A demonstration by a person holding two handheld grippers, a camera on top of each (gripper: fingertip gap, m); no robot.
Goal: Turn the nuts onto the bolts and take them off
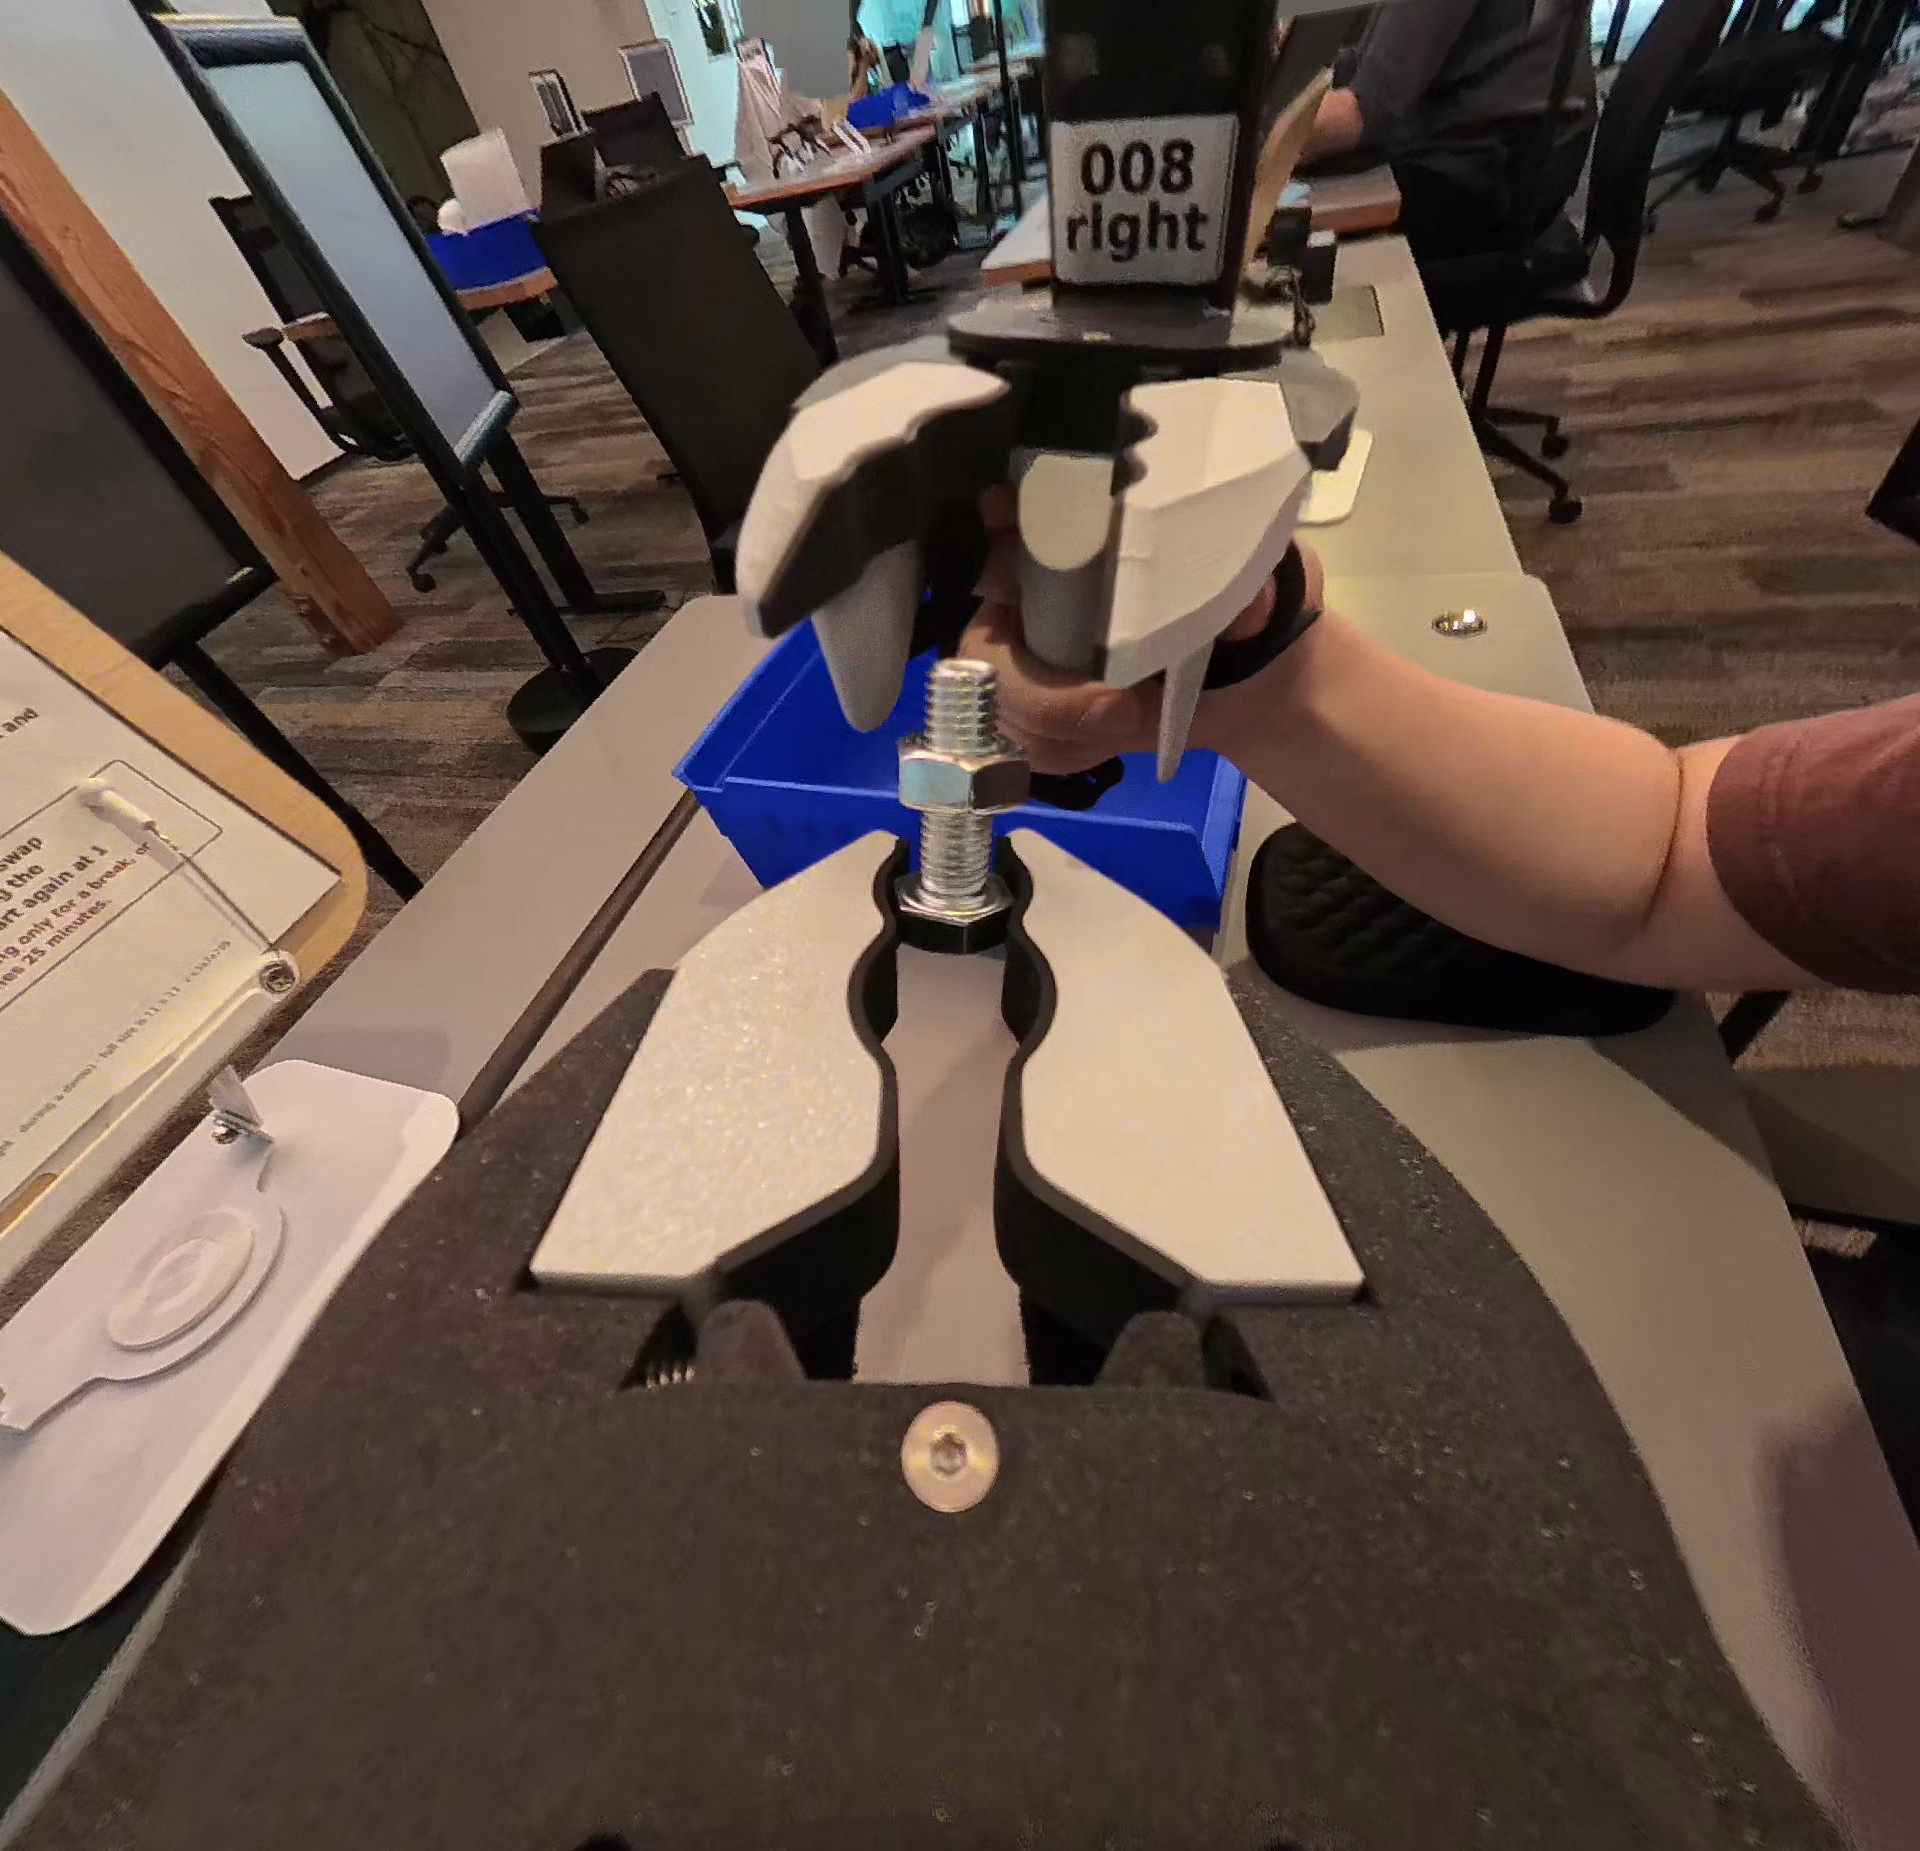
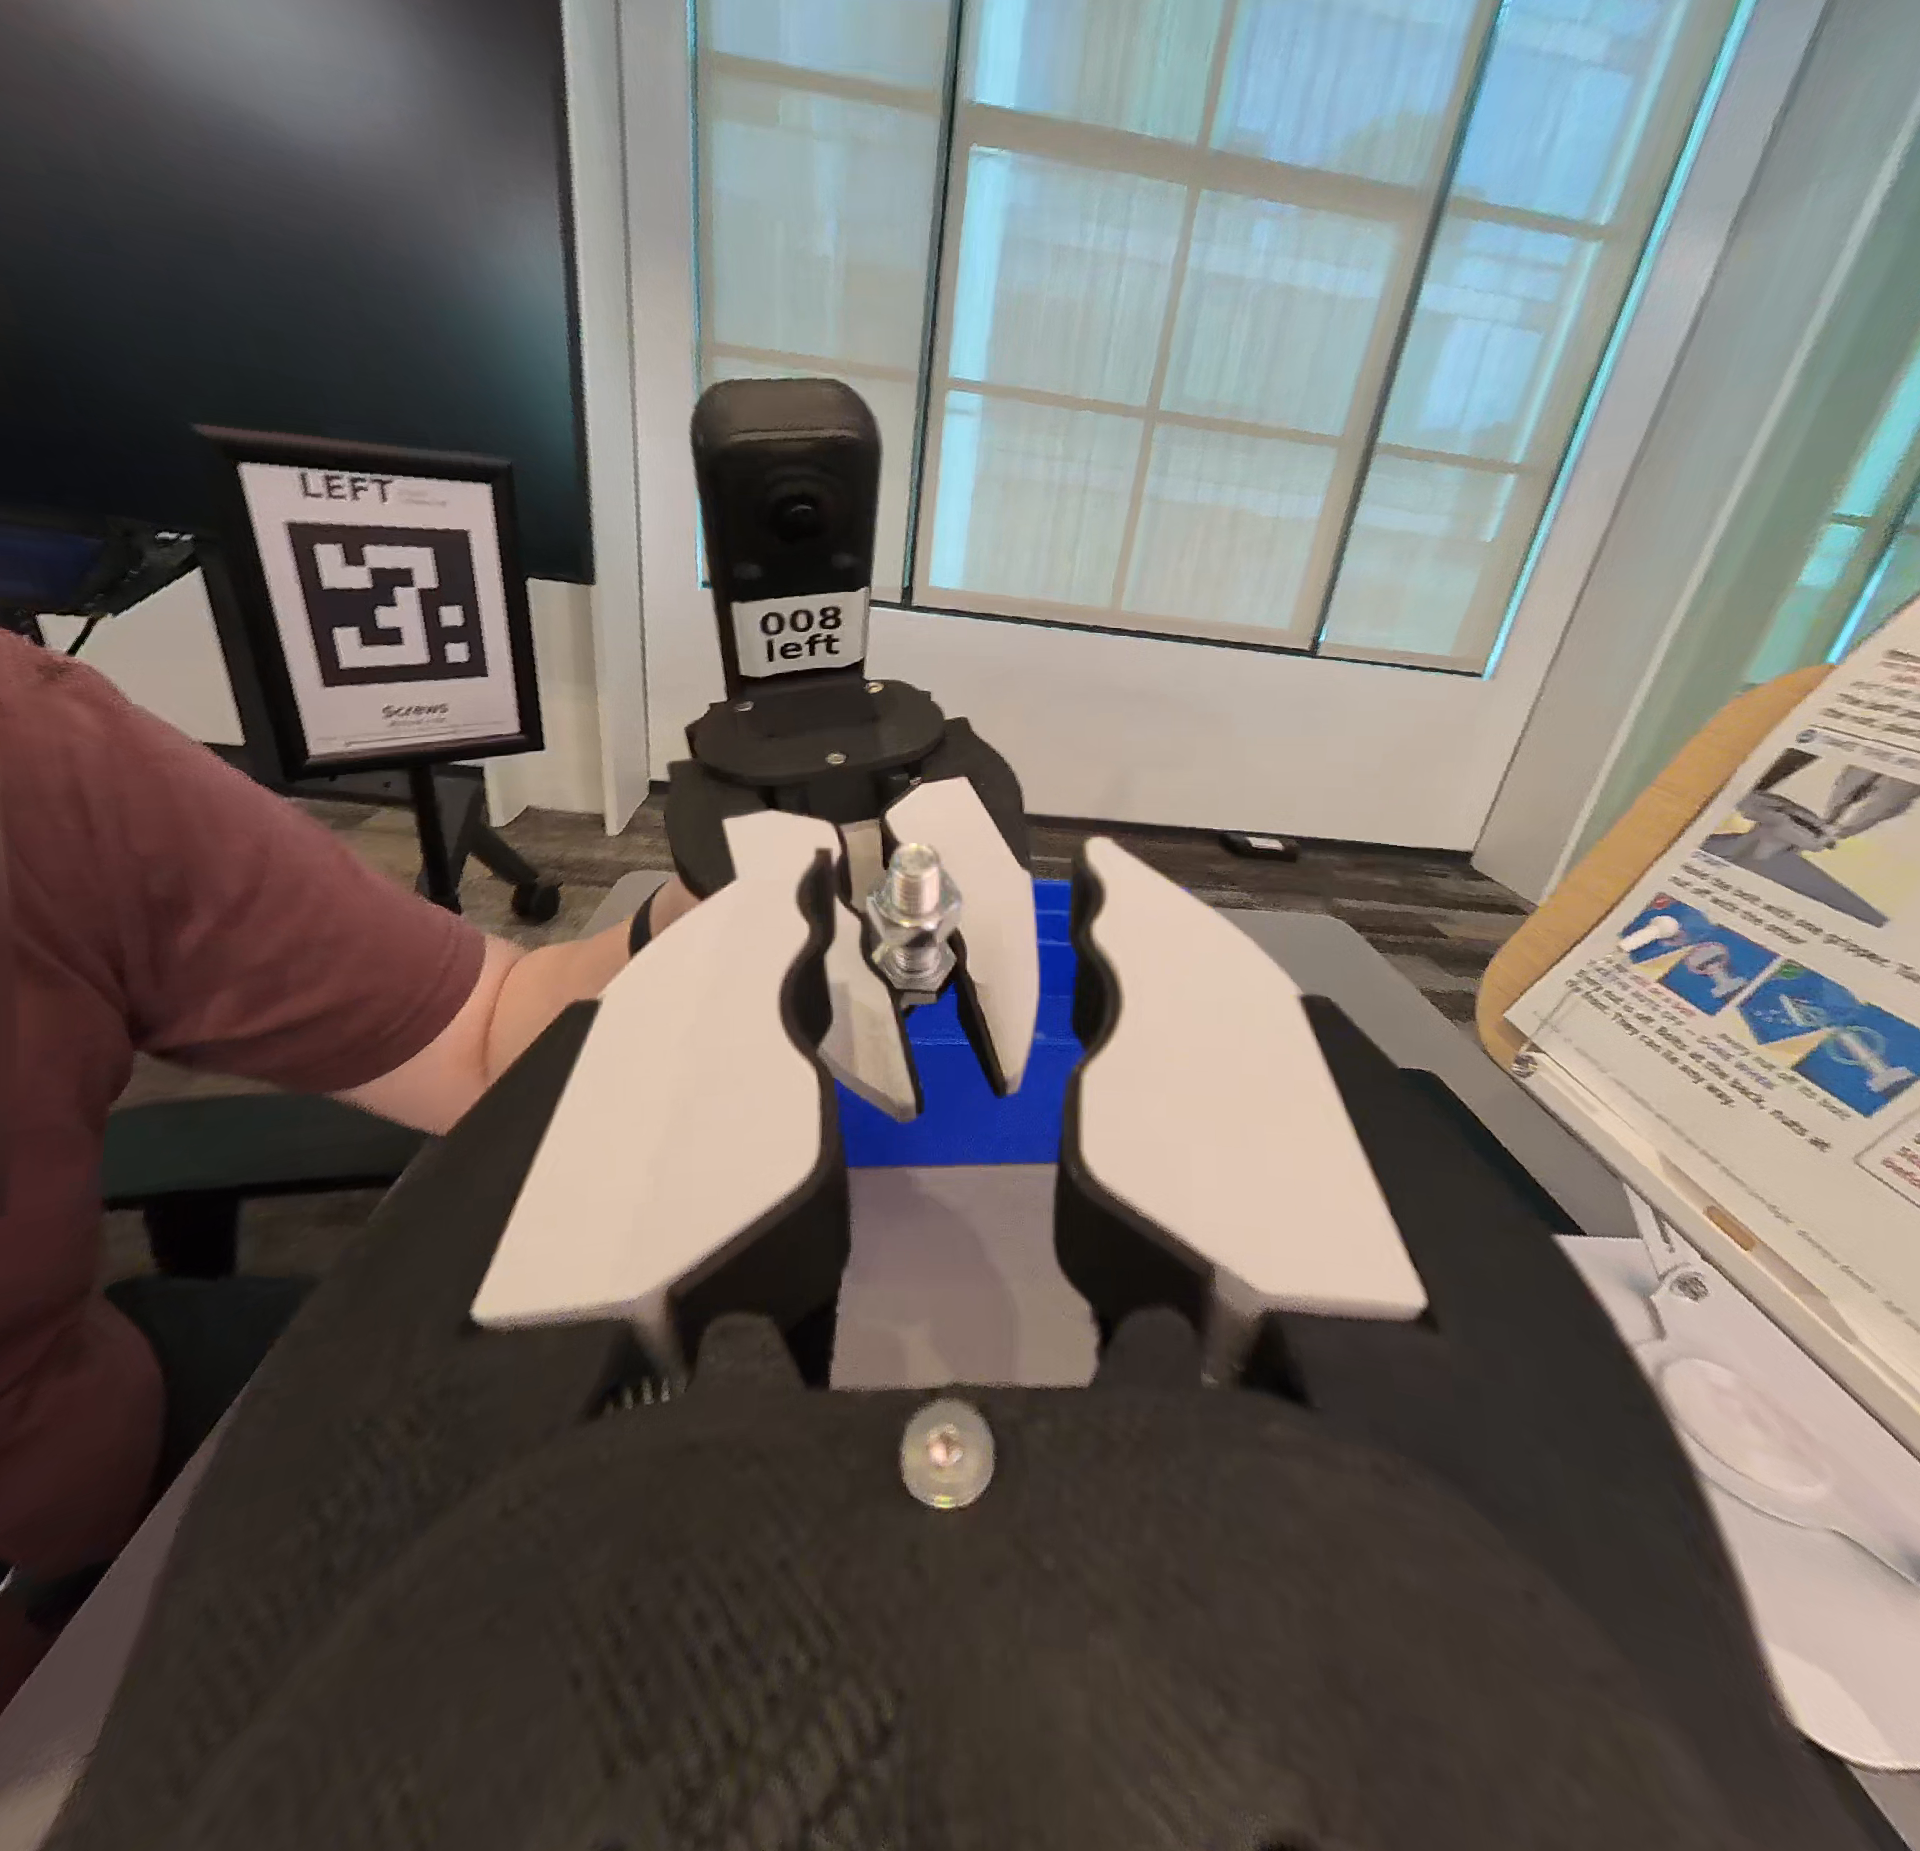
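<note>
A silver bolt (image 1: 948,861) stands upright with its head clamped between my left gripper's (image 1: 951,871) fingertips. A silver hex nut (image 1: 963,778) sits partway down its thread, with bare thread above and below. My right gripper (image 1: 1023,721) hangs just above and behind the bolt's top, jaws open and empty, touching nothing. In the right wrist view my right gripper (image 2: 951,866) is open with the bolt (image 2: 912,871) and nut (image 2: 914,916) in its gap, beyond the tips. The left gripper (image 2: 948,1086) faces it, shut on the bolt's head.
A blue bin (image 1: 810,793) sits on the grey table (image 1: 582,918) right under both grippers. A black pad (image 1: 1403,949) lies to the right. An instruction sheet on a stand (image 1: 104,918) is at the left. A framed marker sign (image 2: 384,596) stands on the floor. The tips of one gripper are about 5 cm away from the tips of the other.
</note>
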